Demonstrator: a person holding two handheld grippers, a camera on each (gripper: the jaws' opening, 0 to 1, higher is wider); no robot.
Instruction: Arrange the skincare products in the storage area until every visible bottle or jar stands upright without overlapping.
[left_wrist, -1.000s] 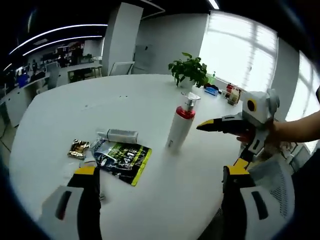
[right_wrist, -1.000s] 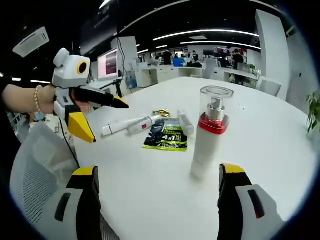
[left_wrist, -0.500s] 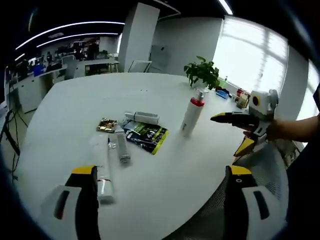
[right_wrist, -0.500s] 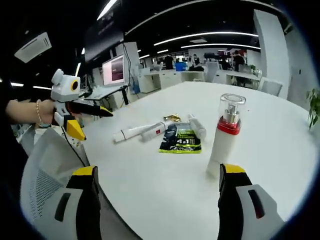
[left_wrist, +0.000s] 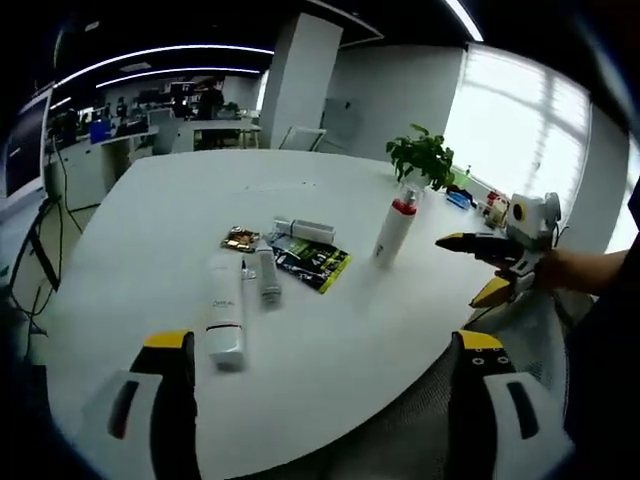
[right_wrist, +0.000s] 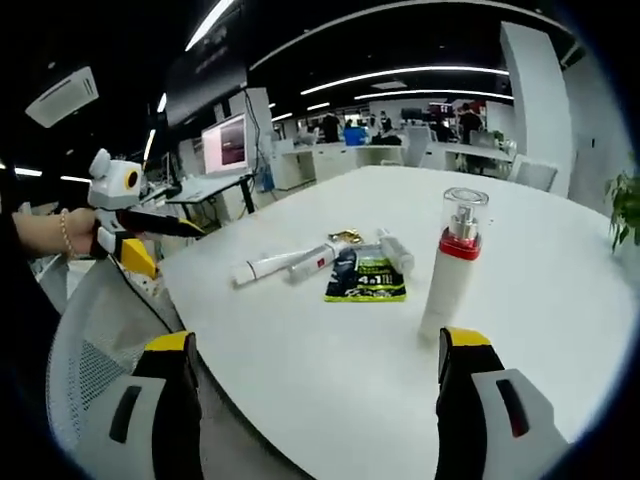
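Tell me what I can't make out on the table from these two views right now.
- Print on the pump bottle and green sachet: too small, both views.
- Gold packet: in the right gripper view, mostly hidden behind the tubes; contents unclear.
- Lying tubes: labels blurred; whether they touch each other is unclear.
- Small items by the plant: too far, left gripper view.

My big round white counter (left_wrist: 120, 240) runs out ahead of me. At its far edge, about one o'clock in the left gripper view, stands a leafy green potted plant (left_wrist: 424, 158). A grey mesh-backed office chair (right_wrist: 85, 340) sits at eight o'clock in the right gripper view. A lit computer monitor (right_wrist: 226, 143) glows at eleven o'clock, among distant office desks (right_wrist: 420, 150).
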